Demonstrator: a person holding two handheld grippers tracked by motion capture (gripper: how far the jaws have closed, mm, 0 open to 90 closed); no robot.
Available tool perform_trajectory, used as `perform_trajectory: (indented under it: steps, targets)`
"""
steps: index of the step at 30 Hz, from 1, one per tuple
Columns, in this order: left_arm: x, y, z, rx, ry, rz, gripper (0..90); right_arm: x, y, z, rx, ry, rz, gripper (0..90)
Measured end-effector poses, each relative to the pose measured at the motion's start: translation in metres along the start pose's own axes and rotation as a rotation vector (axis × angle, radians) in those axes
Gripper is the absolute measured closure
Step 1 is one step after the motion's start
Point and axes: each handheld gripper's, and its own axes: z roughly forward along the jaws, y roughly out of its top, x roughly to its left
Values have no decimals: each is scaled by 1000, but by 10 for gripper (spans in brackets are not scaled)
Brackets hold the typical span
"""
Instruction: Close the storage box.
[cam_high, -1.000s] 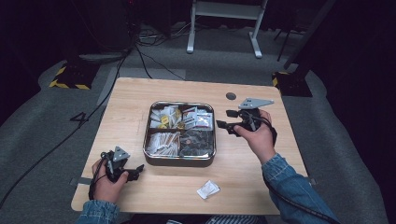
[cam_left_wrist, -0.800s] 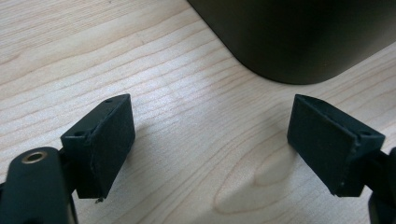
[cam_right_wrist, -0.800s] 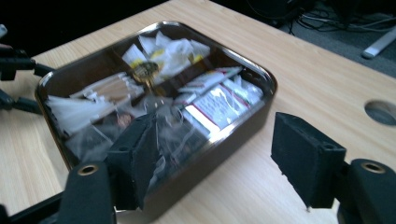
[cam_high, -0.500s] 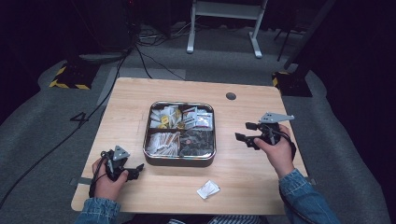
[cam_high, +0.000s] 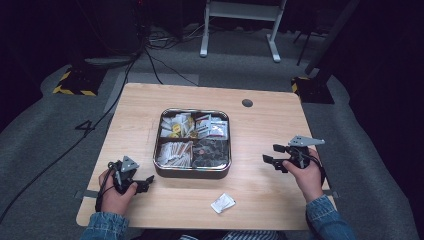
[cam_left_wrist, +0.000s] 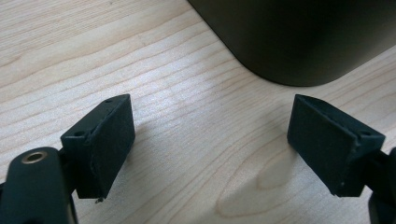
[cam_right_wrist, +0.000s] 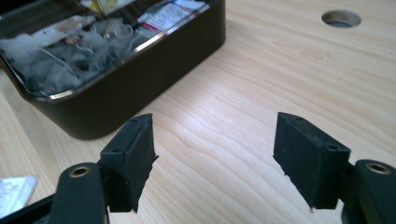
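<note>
Wooden table (cam_high: 265, 130): right gripper (cam_high: 274, 155) empty, jaws just opened wide beside the tin (cam_high: 194, 172); left gripper (cam_high: 145, 183) released too. Risk: loose packet (cam_high: 223, 203) (near front edge) gets swept off.

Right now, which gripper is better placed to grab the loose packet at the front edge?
Likely right. The packet shows beside the right gripper in its own view, jaws open. The left gripper faces the tin.
</note>
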Motion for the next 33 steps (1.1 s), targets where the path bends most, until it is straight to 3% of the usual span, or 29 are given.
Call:
perform_trajectory:
  steps: [5, 11, 16, 24, 30, 33]
  targets:
    - [0, 0, 0, 0, 1, 1, 154, -6, -12, -1, 13, -16, -16, 291]
    - [0, 0, 0, 0, -1, 1, 154, -14, -25, 0, 31, -35, 6, 291]
    - [0, 0, 0, 0, -1, 1, 154, -19, -38, 11, 90, -53, 0, 282]
    - [0, 1, 0, 4, -5, -1, 154, -21, -48, 23, 140, -76, -19, 240]
    - [0, 0, 0, 2, -2, -2, 154, -20, -50, 28, 127, -114, -66, 194]
    - [0, 0, 0, 0, -1, -2, 154, -20, -50, 29, 127, -116, -64, 189]
